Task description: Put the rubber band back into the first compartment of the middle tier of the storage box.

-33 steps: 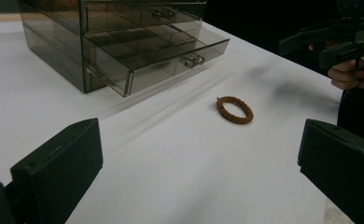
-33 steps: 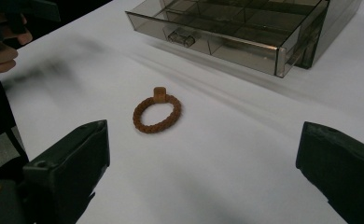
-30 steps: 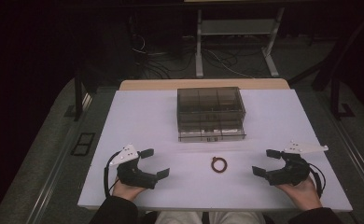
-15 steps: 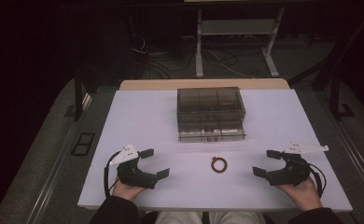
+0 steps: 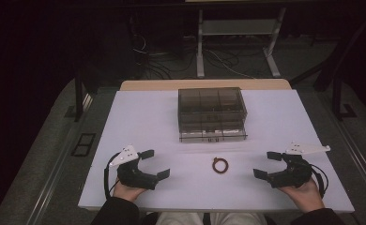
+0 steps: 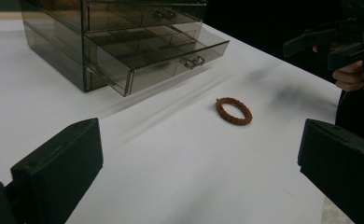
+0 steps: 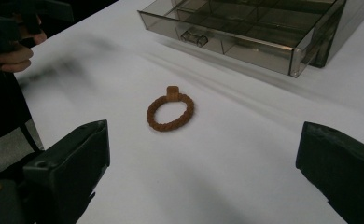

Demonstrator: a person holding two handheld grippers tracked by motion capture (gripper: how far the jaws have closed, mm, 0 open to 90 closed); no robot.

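- Two grippers rest low on the white desk (image 5: 139, 117), one at each side, and both have their jaws spread wide with nothing between them.
- Between the left gripper (image 5: 154, 164) and the right gripper (image 5: 266, 164) lies a small brown braided ring (image 5: 220, 165); it is well apart from both, about halfway.
- Seen from the right gripper, the ring (image 7: 170, 112) lies flat ahead of the jaws, a little toward the left jaw, and its small square bead points away from them.
- Seen from the left gripper, the ring (image 6: 234, 110) is ahead and toward the right jaw, with the other gripper (image 6: 339, 42) farther behind it.
- Beyond the ring stands a smoky clear drawer box (image 5: 211, 113); its lowest drawer (image 6: 168, 56) is pulled out, and its compartments look empty as far as I can tell.
- Probably the ring should go into that drawer, so the next step is to reach and pinch it.
- Risks, in my judgement: the ring is thin and lies flat, so the jaws may push it along the smooth desk instead of gripping it.
- If they close on the edge only, it may slip out during the lift.
- If the release is too high or off-centre, the ring may hit the drawer front or fall in a wrong compartment.
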